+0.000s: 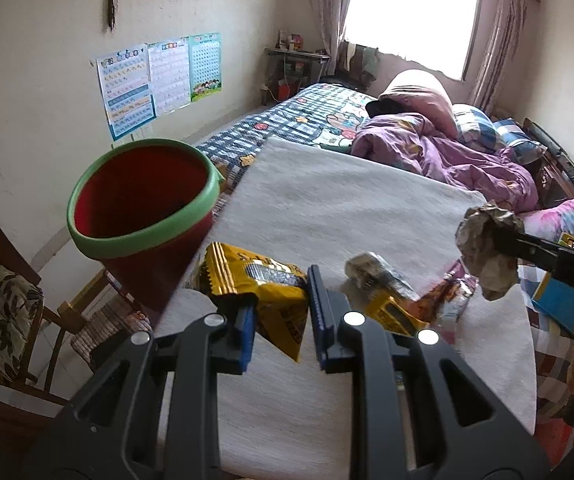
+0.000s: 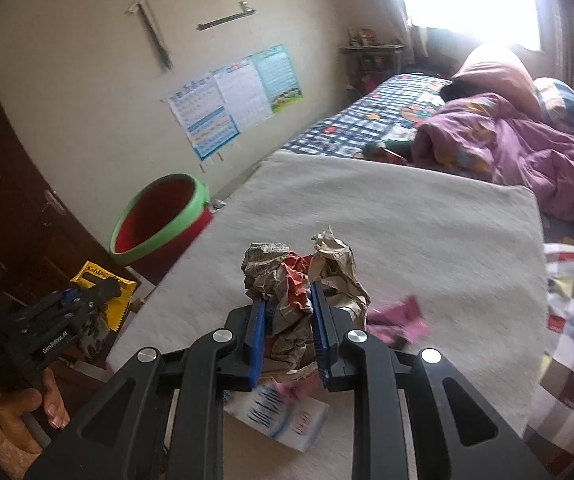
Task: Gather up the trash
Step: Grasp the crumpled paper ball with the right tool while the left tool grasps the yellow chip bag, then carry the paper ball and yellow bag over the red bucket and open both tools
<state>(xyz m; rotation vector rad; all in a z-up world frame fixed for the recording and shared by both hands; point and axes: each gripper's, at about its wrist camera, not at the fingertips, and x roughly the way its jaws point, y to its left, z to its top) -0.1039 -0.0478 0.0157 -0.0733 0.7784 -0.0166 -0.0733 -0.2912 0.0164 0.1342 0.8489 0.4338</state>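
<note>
Spreading across the foot of the bed (image 1: 307,128), a pale mat (image 1: 327,208) serves as the sorting surface for the litter. At its left edge stands a red bin (image 1: 139,216) with a green rim, mouth up and tipped slightly toward the cameras, placed, I judge, to be within reach of both arms. The left tongs (image 1: 279,312) are clamped on a yellow wrapper (image 1: 263,284), raised off the mat; its long axis runs from upper left down to a corner pointing lower right. The right tongs (image 2: 287,320) are clamped on a paper wad (image 2: 299,280), lifted clear of the mat, bulging upward past the fingertips, with no clear long axis. More wrappers (image 1: 407,296) lie on the mat between the two tongs.
</note>
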